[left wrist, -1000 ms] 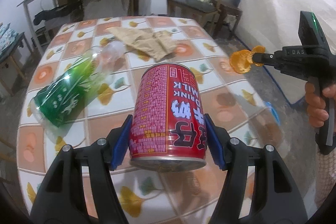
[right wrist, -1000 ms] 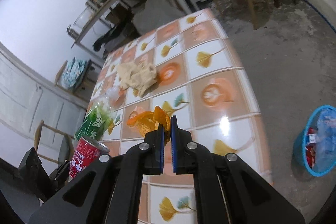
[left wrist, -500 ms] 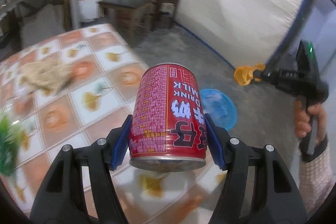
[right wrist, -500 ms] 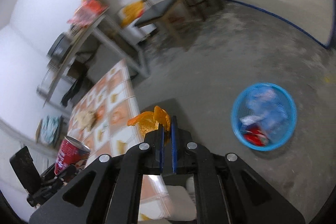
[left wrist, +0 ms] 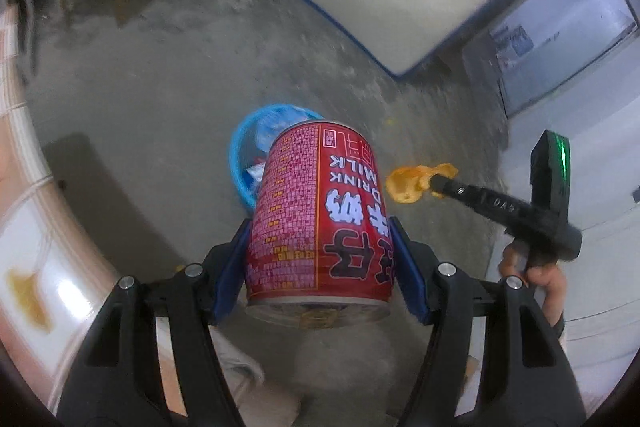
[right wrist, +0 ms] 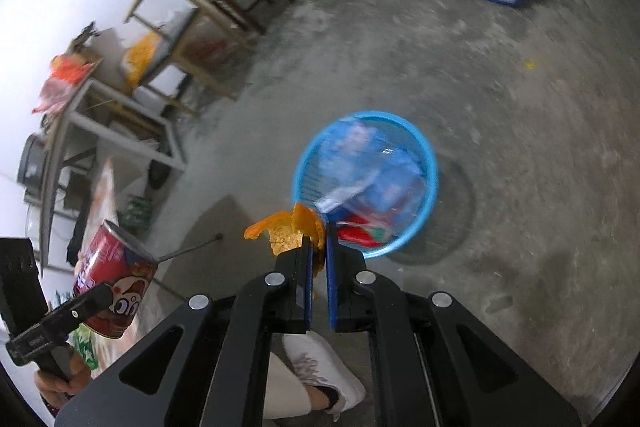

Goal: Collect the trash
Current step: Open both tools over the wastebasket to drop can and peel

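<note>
Red milk-drink can [left wrist: 320, 215] sits clamped between the blue pads of the left hand-held gripper [left wrist: 320, 263], gripped low on its body near the end facing the camera, lettering upside down. It hangs in the air over the concrete floor [left wrist: 140, 87], tipped toward the blue basket [left wrist: 240, 163] behind it. Judged reason: a side grip on the rigid wall keeps the can steady for carrying and lets it fall straight out once the pads part.

Orange peel [right wrist: 290, 231] is pinched by one edge in the right hand-held gripper [right wrist: 318, 251], jaws pressed nearly together on it, most of the peel sticking out past the tips. It hangs near the basket's close rim [right wrist: 430, 163]; whether over the opening or just short of it cannot be told from here. A thin scrap needs that tight, narrow pinch.

Basket stands on the floor, already holding clear-blue plastic wrapping and something red [right wrist: 360, 233]. Both items look staged for dropping, neither released yet.

Hard to make out:
- Can hides much of the basket in the left view.
- Basket contents blurred; wrappers not identifiable.
- Bench [left wrist: 24, 227] cut off at the left edge, only tiled rim visible.
- Person shows only as fingers and a white shoe [right wrist: 320, 375].
- Background furniture smeared.
</note>
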Action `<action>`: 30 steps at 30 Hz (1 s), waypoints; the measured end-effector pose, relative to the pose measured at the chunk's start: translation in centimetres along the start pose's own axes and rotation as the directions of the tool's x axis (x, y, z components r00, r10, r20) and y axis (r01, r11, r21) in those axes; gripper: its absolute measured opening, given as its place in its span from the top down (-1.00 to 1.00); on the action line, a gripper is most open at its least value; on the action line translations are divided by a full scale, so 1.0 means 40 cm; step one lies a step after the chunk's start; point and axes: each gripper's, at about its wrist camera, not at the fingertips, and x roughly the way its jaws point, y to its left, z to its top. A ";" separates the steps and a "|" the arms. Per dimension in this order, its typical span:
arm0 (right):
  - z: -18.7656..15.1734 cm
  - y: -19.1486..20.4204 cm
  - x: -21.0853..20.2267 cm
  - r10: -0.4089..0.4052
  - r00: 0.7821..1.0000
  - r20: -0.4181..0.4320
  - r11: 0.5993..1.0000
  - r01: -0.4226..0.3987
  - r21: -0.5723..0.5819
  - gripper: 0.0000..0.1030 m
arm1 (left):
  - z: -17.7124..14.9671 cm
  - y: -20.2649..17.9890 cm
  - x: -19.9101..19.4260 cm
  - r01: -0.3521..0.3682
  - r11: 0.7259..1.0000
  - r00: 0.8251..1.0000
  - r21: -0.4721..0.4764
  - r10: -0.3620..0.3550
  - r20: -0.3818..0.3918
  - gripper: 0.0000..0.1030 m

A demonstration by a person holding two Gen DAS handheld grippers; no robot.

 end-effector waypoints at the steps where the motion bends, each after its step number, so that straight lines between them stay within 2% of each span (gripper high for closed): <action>1: 0.003 -0.016 0.011 -0.008 1.000 -0.004 1.000 0.008 0.010 0.89 | 0.020 -0.012 0.034 0.004 1.000 1.000 -0.002 -0.004 -0.016 -0.20; 7: 0.018 -0.108 0.051 -0.044 0.999 -0.012 0.997 0.045 0.061 0.89 | 0.126 -0.078 0.233 -0.012 1.000 0.997 0.016 0.013 -0.082 -0.20; 11: 0.018 -0.149 0.060 -0.054 0.998 -0.017 0.994 0.055 0.091 0.89 | 0.201 -0.109 0.356 0.022 1.000 0.994 0.010 -0.020 -0.111 -0.23; 12: 0.017 -0.155 0.059 -0.056 0.998 -0.018 0.994 0.058 0.096 0.89 | 0.211 -0.108 0.369 0.028 1.000 0.994 0.010 -0.027 -0.109 -0.29; 13: 0.014 -0.167 0.064 -0.061 0.998 -0.022 0.992 0.063 0.105 0.89 | 0.226 -0.110 0.386 0.021 1.000 0.995 0.010 -0.020 -0.098 -0.53; 14: 0.015 -0.173 0.068 -0.063 0.998 -0.027 0.992 0.066 0.109 0.89 | 0.228 -0.109 0.391 0.009 1.000 0.996 0.008 -0.008 -0.084 -0.63; 16: 0.011 -0.188 0.085 -0.069 0.997 -0.043 0.991 0.073 0.112 0.89 | 0.240 -0.101 0.393 -0.005 1.000 0.999 -0.012 0.004 -0.052 -0.63; 19: 0.010 -0.193 0.112 -0.067 0.996 -0.061 0.991 0.073 0.114 0.89 | 0.234 -0.086 0.369 0.019 0.999 0.999 -0.035 -0.020 -0.040 -0.63; 22: 0.016 -0.190 0.143 -0.059 0.996 -0.072 0.991 0.067 0.117 0.89 | 0.211 -0.066 0.291 0.005 1.000 1.000 -0.017 -0.005 0.006 -0.63; 27: 0.038 -0.181 0.202 -0.069 0.994 -0.087 0.992 0.077 0.103 0.89 | 0.153 -0.027 0.112 0.003 1.000 0.996 -0.015 -0.001 0.086 -0.63; 30: 0.059 -0.171 0.238 -0.077 0.992 -0.101 0.992 0.086 0.087 0.89 | 0.095 -0.014 -0.020 -0.035 0.999 0.991 -0.002 0.035 0.130 -0.63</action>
